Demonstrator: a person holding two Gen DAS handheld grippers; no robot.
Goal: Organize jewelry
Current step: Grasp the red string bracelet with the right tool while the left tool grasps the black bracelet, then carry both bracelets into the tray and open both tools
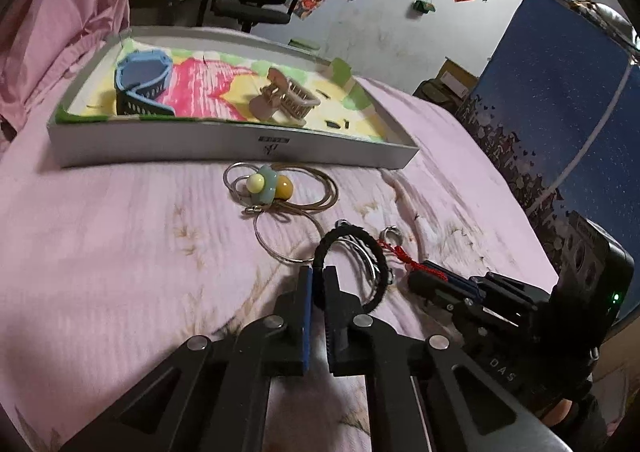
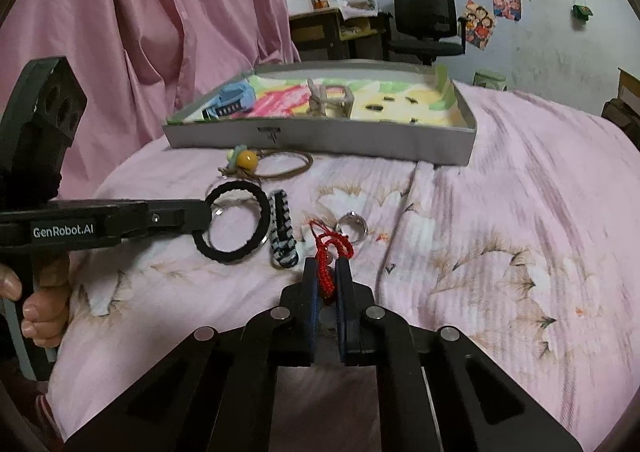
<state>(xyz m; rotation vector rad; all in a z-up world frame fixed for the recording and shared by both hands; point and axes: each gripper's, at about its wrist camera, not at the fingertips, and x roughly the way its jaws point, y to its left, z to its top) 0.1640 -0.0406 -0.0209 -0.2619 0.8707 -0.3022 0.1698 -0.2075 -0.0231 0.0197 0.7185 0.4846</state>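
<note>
Black bangle [image 2: 232, 223], red cord [image 2: 325, 252]

Matt pink cloth bedspread [image 2: 500, 212]; glossy beads [image 1: 266, 184]; shiny metal ring [image 2: 352, 228]; matt black hoop [image 2: 234, 222]; braided red cord [image 2: 326, 252]; cardboard box [image 1: 224, 144].

Black braided ring bracelet [image 2: 232, 223] upright off the pink bedspread; red knotted cord [image 2: 325, 256] (partly hidden) just beside a silver ring [image 2: 352, 228].
</note>
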